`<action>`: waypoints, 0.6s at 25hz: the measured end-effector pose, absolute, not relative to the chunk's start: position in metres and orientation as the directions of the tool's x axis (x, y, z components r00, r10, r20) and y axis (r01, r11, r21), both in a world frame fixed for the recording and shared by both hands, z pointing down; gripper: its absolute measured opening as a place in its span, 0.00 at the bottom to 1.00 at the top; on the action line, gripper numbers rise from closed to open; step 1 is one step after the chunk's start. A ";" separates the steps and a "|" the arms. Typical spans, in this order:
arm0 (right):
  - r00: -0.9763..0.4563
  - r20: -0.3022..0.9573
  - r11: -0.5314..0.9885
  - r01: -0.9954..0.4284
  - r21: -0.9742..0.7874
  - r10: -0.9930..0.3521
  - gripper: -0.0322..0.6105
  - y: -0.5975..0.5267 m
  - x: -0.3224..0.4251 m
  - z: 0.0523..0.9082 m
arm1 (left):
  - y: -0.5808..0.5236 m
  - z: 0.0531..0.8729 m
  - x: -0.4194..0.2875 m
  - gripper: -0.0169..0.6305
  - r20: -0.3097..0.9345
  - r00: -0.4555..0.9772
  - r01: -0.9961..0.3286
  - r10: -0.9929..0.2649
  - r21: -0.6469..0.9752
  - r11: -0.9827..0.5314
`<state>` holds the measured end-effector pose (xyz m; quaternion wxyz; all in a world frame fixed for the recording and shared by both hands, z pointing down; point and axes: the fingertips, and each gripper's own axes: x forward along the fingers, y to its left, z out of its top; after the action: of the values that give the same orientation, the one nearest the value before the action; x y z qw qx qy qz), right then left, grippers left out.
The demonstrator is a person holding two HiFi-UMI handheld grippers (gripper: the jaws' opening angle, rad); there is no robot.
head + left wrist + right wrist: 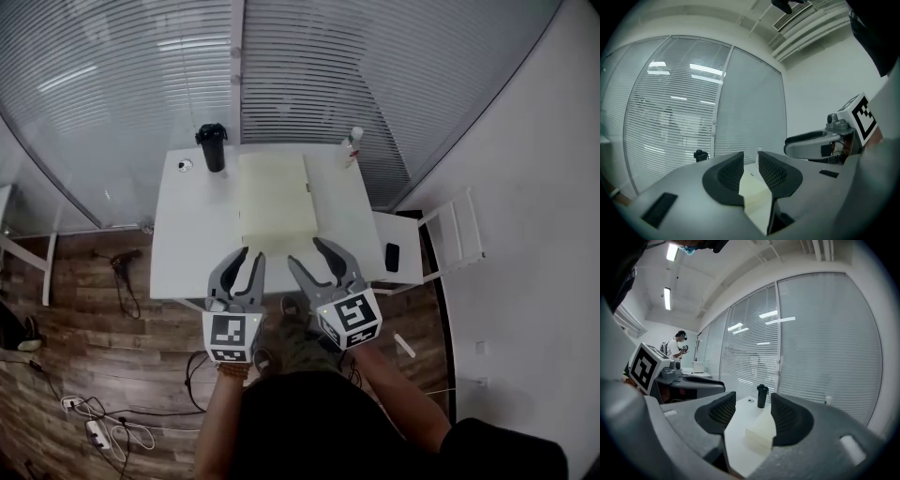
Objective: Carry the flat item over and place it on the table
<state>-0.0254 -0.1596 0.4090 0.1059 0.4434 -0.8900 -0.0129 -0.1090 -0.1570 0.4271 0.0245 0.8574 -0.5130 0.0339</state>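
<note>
Holding both tools side by side over the near edge of the desk [192, 234], we keep the left gripper [252, 255] and the right gripper [305, 251] spread, with nothing between the jaws of either. The flat item [275, 195] lies pale and square in the middle of the desk, between a black bottle [213, 147] and a small white bottle [352, 145] – set down, we judge, with the placing done. Each gripper view frames it only through the open gap, well beyond the tips. We cannot tell whether it is one slab or a stack – the right gripper view shows a thick side. The little round thing beside the black bottle is too small to name.
</note>
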 end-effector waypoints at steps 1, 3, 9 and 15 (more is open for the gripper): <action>-0.579 0.173 0.601 -0.789 0.125 -0.797 0.41 -0.159 -0.025 0.409 | -0.156 0.427 -0.108 0.19 0.081 0.474 -0.880 -0.877 0.002 -0.476; -0.566 0.168 0.588 -0.795 0.146 -0.807 0.37 -0.156 -0.023 0.408 | -0.155 0.428 -0.106 0.18 0.078 0.483 -0.875 -0.872 -0.002 -0.484; -0.542 0.169 0.566 -0.807 0.170 -0.823 0.32 -0.148 -0.016 0.411 | -0.146 0.430 -0.098 0.14 0.078 0.502 -0.864 -0.861 -0.013 -0.504; -0.531 0.177 0.557 -0.814 0.166 -0.829 0.23 -0.145 -0.011 0.423 | -0.143 0.433 -0.096 0.09 0.087 0.504 -0.861 -0.860 -0.033 -0.508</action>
<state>-0.0112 -0.1451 0.4227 0.1179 0.4696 -0.8744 -0.0315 -0.0964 -0.1429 0.4329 0.0072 0.8670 -0.4961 0.0460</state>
